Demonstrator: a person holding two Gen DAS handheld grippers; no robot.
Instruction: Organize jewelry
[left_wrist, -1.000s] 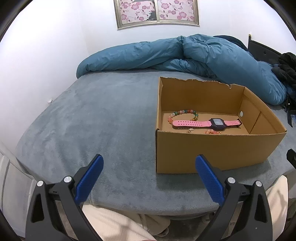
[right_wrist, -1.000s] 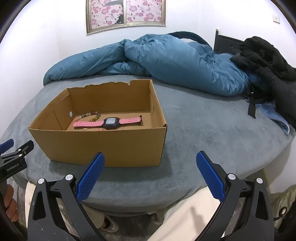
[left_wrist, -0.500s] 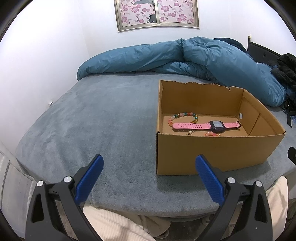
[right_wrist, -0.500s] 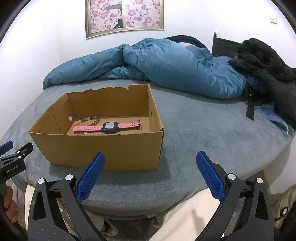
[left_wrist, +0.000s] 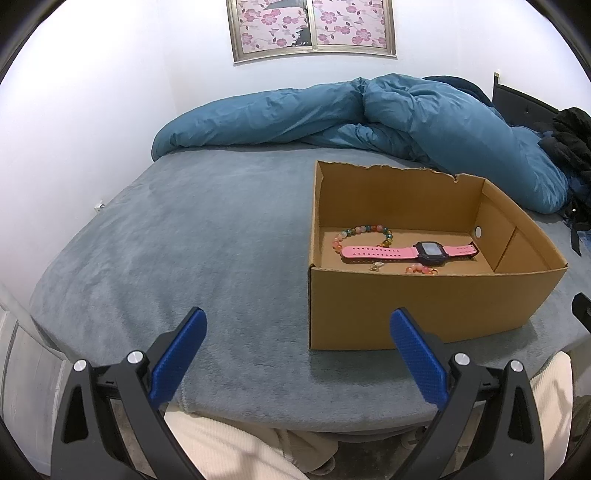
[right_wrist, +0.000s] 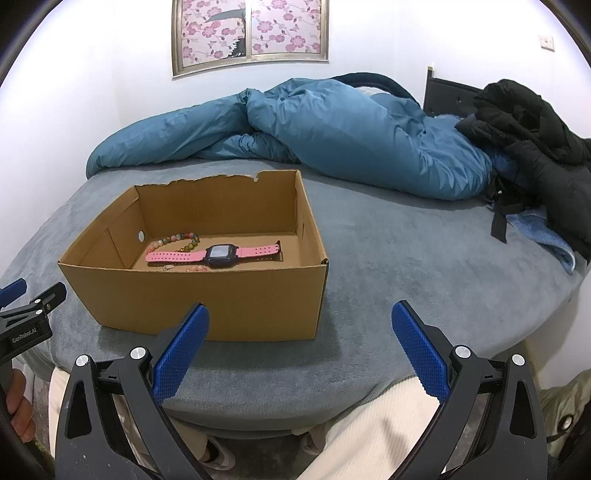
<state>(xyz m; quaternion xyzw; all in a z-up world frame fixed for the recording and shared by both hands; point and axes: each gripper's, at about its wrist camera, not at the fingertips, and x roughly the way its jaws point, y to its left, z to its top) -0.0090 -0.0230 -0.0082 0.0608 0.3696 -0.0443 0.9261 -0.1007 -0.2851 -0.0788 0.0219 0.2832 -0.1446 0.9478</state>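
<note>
An open cardboard box (left_wrist: 421, 306) (right_wrist: 207, 299) sits on the grey bed. Inside lie a pink watch with a dark face (left_wrist: 410, 253) (right_wrist: 218, 254), a multicoloured bead bracelet (left_wrist: 360, 233) (right_wrist: 177, 239), a second pinkish bead bracelet (left_wrist: 421, 269) mostly hidden by the front wall, and a small gold piece (left_wrist: 376, 266). My left gripper (left_wrist: 295, 323) hovers open at the bed's near edge, left of the box's front. My right gripper (right_wrist: 301, 317) is open too, in front of the box's right corner. Both are empty.
A rumpled blue duvet (left_wrist: 369, 114) (right_wrist: 332, 129) lies across the far side of the bed (left_wrist: 184, 240). A black jacket (right_wrist: 532, 125) is piled at the far right beside a dark headboard. The person's cream trousers (right_wrist: 369, 435) show below the bed edge.
Both grippers have tilted and risen slightly, so the box sits lower in view and more of its floor shows. Nothing in the box has moved; both grippers stay open.
</note>
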